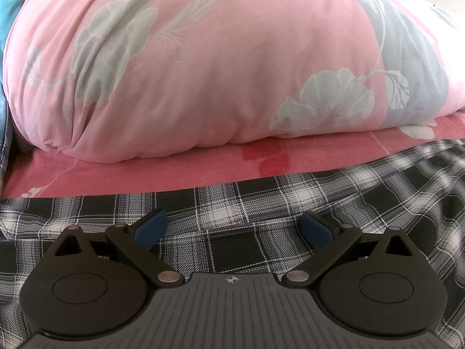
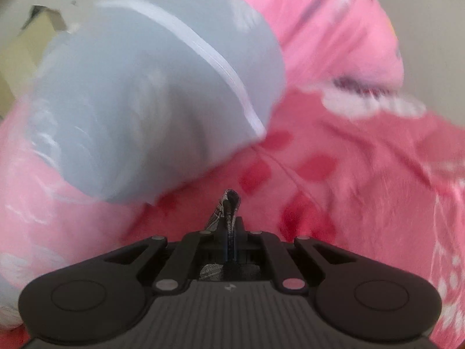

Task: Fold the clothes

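The left gripper [image 1: 232,226] is matte black, with ribbed grey housing, two round discs, silver pivot pins and blue pads [image 1: 149,231]. The right gripper [image 2: 231,232] is built alike, bearing a small white mark.

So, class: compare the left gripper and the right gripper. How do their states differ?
The left gripper has its jaws spread wide with nothing between them, above the plaid garment; the right gripper is shut on a fold of plaid fabric. Both share the same black build.
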`<state>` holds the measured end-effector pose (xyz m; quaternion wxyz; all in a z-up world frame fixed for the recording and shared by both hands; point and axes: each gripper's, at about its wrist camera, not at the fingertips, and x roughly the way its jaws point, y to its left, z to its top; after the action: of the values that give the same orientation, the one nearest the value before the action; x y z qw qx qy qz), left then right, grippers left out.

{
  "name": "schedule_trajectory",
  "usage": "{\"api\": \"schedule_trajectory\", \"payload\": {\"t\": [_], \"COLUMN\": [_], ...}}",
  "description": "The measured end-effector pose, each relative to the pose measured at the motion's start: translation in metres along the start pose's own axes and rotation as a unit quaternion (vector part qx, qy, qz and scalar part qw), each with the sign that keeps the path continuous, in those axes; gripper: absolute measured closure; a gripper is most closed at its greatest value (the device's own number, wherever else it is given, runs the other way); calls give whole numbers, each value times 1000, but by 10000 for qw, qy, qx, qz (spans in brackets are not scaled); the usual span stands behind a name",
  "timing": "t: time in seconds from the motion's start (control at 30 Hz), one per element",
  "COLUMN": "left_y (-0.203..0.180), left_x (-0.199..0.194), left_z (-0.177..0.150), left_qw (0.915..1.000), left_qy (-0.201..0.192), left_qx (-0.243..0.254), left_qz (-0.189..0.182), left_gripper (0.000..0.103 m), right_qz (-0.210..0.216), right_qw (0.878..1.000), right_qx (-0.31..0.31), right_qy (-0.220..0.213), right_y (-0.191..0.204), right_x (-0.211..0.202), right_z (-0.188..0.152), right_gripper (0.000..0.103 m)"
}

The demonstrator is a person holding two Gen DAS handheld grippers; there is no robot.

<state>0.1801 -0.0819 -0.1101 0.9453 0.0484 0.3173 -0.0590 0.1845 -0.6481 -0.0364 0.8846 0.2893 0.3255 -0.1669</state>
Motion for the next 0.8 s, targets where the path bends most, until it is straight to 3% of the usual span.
{"api": "schedule_trajectory", "payload": {"t": [0.1, 0.17, 0.23, 0.33, 0.4, 0.5, 0.63, 0.8], "left_y": [0, 0, 0, 0, 0, 1, 1, 2], "left_x": [1, 1, 1, 2, 2, 2, 4, 4], "left_z": [0, 0, 0, 1, 1, 1, 1, 0], "left_qw": [10000, 10000, 10000, 10000, 10000, 10000, 10000, 9999], "left_qy": [-1, -2, -2, -3, -4, -6, -8, -26], "left_qx": [-3, -1, -4, -6, -12, -26, -60, -98], "left_qz": [-3, -2, -3, -5, -8, -18, -48, -74], "left_gripper": [3, 3, 3, 3, 3, 3, 3, 3], "right_qz": [-181, -260, -237, -1, 263, 565, 720, 490], "right_qw": [9993, 9988, 9983, 9936, 9738, 9220, 8720, 8194], "right_qx": [312, 397, 304, -1067, -2257, -3807, -4755, -5586], "right_qy": [44, -140, -429, -384, -62, 424, 912, 1192], "right_y": [-13, -17, -14, 31, 74, 135, 174, 192], "right_x": [0, -10, -26, -37, -32, -17, 5, 20], "right_z": [1, 4, 9, 5, -15, -54, -87, -108], "right_gripper": [84, 68, 67, 67, 67, 68, 70, 70]}}
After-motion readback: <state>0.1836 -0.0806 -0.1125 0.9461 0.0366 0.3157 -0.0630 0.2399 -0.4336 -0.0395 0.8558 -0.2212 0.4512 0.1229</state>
